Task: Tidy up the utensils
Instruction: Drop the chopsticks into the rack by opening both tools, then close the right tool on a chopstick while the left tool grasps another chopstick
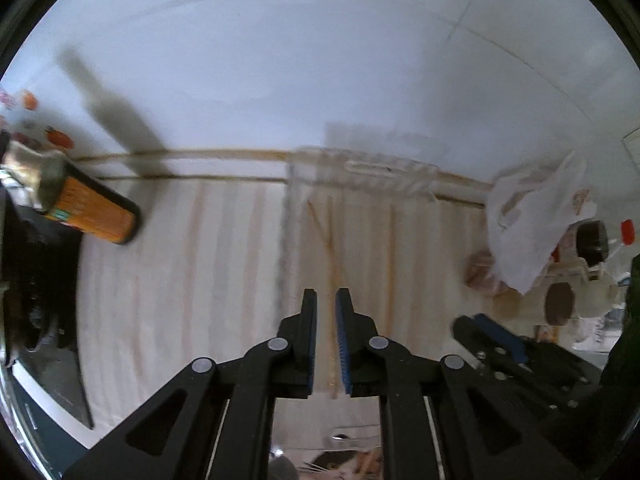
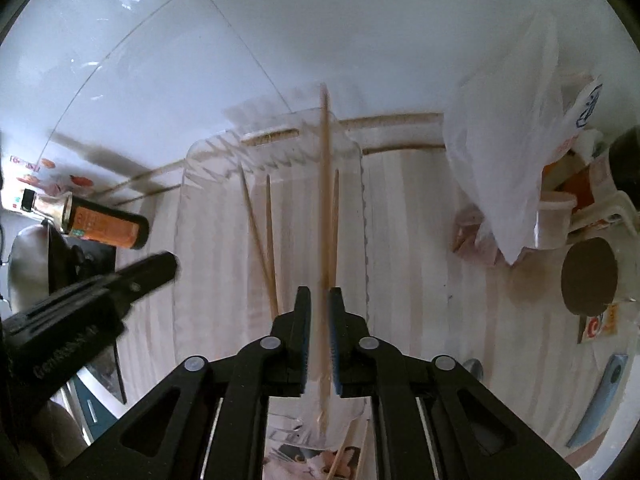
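Observation:
A clear plastic tray (image 2: pixel 362 184) lies on the striped cloth and holds wooden chopsticks (image 2: pixel 262 236). My right gripper (image 2: pixel 319 298) is above the tray's near end, shut on one chopstick (image 2: pixel 325 184) that points forward over the tray. My left gripper (image 1: pixel 326 300) hovers over the tray (image 1: pixel 292 184) with its jaws nearly closed and nothing between them; chopsticks (image 1: pixel 328 240) lie below it. The left gripper also shows in the right wrist view (image 2: pixel 152 268), and the right gripper shows in the left wrist view (image 1: pixel 480 324).
An orange-labelled bottle (image 2: pixel 100 222) lies at the left by a dark appliance (image 1: pixel 36 288). A white plastic bag (image 2: pixel 500 152), cups and a paper roll (image 2: pixel 588 276) crowd the right. A blue tool (image 2: pixel 600 400) lies at the front right. A white tiled wall (image 2: pixel 320 32) is behind.

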`<state>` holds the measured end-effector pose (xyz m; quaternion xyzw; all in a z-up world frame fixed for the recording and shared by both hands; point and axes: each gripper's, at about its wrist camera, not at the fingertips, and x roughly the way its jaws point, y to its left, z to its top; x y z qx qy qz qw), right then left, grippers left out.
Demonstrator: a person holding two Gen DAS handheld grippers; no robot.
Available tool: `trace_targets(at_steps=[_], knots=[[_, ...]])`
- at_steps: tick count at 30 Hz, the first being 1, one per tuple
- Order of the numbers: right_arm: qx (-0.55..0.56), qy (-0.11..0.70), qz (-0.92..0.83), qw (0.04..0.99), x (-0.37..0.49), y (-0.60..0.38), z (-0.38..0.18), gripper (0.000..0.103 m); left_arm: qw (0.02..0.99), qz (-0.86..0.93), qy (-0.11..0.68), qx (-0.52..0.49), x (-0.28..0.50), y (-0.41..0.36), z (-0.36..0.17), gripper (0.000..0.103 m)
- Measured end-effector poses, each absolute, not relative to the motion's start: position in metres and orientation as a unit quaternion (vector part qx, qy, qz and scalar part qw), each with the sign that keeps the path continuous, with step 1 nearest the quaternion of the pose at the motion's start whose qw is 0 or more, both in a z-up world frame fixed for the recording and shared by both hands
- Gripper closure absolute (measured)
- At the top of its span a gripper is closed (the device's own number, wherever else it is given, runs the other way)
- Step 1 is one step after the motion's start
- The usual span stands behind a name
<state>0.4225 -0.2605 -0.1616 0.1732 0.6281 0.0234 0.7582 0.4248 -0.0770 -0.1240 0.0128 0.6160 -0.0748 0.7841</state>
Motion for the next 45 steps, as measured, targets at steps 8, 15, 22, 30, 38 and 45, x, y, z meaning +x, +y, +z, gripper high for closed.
trace_targets(at_steps=[8,15,22,30,38,45], knots=[[0.148,0.610,-0.004,0.778,0.396,-0.279,-0.144,0.064,0.845,-0.023,0.531,0.046,0.376,-0.055,-0.095,0.026],[0.143,0.589,-0.034,0.795,0.349,-0.289,-0.139,0.045,0.862,-0.010,0.504,0.057,0.337,-0.049,-0.100,0.000],[0.150,0.570,-0.047,0.806,0.297,-0.294,-0.147,0.038,0.849,0.007,0.525,0.064,0.301,-0.039,-0.130,0.000],[0.142,0.610,-0.050,0.778,0.240,-0.282,-0.196,0.038,0.816,0.049,0.568,0.097,0.246,-0.023,-0.192,0.000],[0.135,0.689,-0.009,0.712,0.192,-0.237,-0.272,0.063,0.789,0.042,0.595,0.147,0.211,-0.032,-0.233,0.001],[0.122,0.691,-0.043,0.712,0.181,-0.254,-0.276,0.096,0.777,-0.022,0.612,0.145,0.198,-0.072,-0.243,0.004]])
